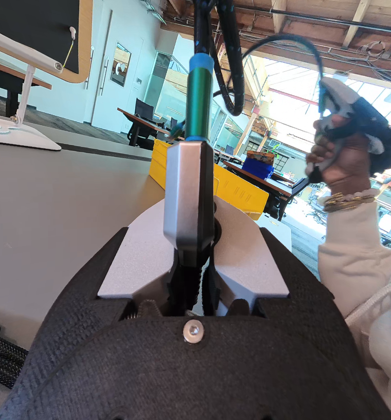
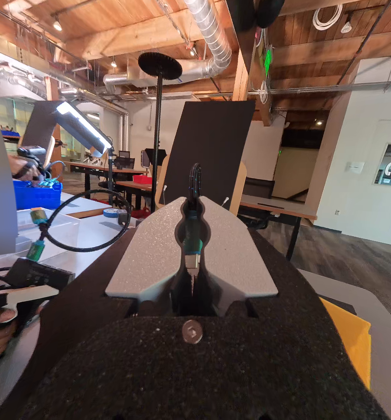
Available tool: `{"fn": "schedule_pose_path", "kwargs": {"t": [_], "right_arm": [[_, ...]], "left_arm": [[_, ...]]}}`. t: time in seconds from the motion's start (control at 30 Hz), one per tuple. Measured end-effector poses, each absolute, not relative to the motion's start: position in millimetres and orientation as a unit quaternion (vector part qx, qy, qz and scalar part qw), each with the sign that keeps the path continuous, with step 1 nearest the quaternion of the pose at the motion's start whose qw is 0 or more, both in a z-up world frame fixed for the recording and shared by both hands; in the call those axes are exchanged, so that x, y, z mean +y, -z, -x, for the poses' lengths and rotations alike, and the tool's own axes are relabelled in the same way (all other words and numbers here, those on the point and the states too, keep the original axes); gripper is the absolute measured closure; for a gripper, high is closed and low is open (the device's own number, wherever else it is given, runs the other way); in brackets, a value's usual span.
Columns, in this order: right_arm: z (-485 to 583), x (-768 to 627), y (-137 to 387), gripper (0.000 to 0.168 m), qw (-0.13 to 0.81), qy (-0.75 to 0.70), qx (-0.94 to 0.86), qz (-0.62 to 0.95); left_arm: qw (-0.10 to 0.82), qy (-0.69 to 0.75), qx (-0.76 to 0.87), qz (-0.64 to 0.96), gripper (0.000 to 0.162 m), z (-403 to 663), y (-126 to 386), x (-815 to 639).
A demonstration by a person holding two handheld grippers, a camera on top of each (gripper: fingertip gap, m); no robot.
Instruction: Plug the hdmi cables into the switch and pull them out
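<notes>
My left gripper (image 1: 194, 204) is shut on the HDMI switch (image 1: 185, 193), a silver and black box held upright above the table. A green HDMI plug (image 1: 199, 102) sits in the switch's top end, and its black braided cable (image 1: 231, 68) runs upward. My right gripper (image 2: 192, 200) is shut on a second green HDMI plug (image 2: 192, 236), held in the air with its metal end towards the camera. Its cable (image 2: 195, 179) arches beyond the fingertips. The right wrist view shows the switch (image 2: 37, 275) at lower left with the plugged-in connector (image 2: 35, 250) and a cable loop (image 2: 122, 227).
A yellow bin (image 1: 235, 188) stands on the grey table (image 1: 53, 204) behind the switch. It also shows in the right wrist view (image 2: 349, 341). A white stand base (image 1: 19, 136) is at the far left. A blue bin (image 2: 37, 195), a tape roll (image 2: 110, 212) and a clear tub (image 2: 53, 222) lie beyond. The tips of one gripper are about 30 cm away from the tips of the other.
</notes>
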State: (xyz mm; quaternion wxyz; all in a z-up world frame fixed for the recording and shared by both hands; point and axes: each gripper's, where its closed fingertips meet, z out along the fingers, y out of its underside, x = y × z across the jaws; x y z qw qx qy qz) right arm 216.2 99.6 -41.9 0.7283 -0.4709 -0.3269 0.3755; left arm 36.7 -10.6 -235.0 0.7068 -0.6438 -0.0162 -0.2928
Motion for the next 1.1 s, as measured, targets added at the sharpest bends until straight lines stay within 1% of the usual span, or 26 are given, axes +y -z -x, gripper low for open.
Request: {"fn": "schedule_pose_path", "kwargs": {"t": [0.1,0.3,0.4,0.53,0.6,0.77,0.93,1.0,1.1], "right_arm": [[-240.8,99.0,43.2,0.162,0.716,-0.381,-0.326,0.486],[-269.8,113.2,71.3,0.162,0.687,-0.353,-0.319,0.550],[-282.7,120.9,75.7,0.163,0.685,-0.353,-0.295,0.564],[-283.3,135.0,102.1,0.163,0.619,-0.409,-0.279,0.610],[-288.5,156.9,126.2,0.162,0.583,-0.415,-0.241,0.655],[-296.9,192.9,184.7,0.160,0.537,-0.335,-0.201,0.747],[-309.9,196.1,243.0,0.156,0.437,-0.175,-0.254,0.845],[-315.0,191.0,258.8,0.156,0.395,-0.126,-0.280,0.866],[-314.6,191.3,261.4,0.156,0.390,-0.081,-0.305,0.865]], "left_arm": [[0.705,0.293,-0.013,0.646,0.139,-38.0,235.5,-10.6],[0.702,0.297,-0.011,0.647,0.139,-39.0,236.0,-10.5],[0.701,0.298,-0.011,0.648,0.139,-39.3,236.3,-10.3],[0.699,0.300,-0.010,0.649,0.139,-39.8,236.6,-10.0],[0.699,0.301,-0.010,0.648,0.139,-40.2,236.5,-10.2],[0.697,0.302,-0.010,0.650,0.138,-40.5,237.0,-9.6],[0.695,0.306,-0.010,0.651,0.138,-41.3,237.4,-9.1],[0.694,0.306,-0.009,0.651,0.138,-41.6,237.6,-9.0],[0.693,0.307,-0.009,0.652,0.138,-42.0,237.8,-8.7]]}}
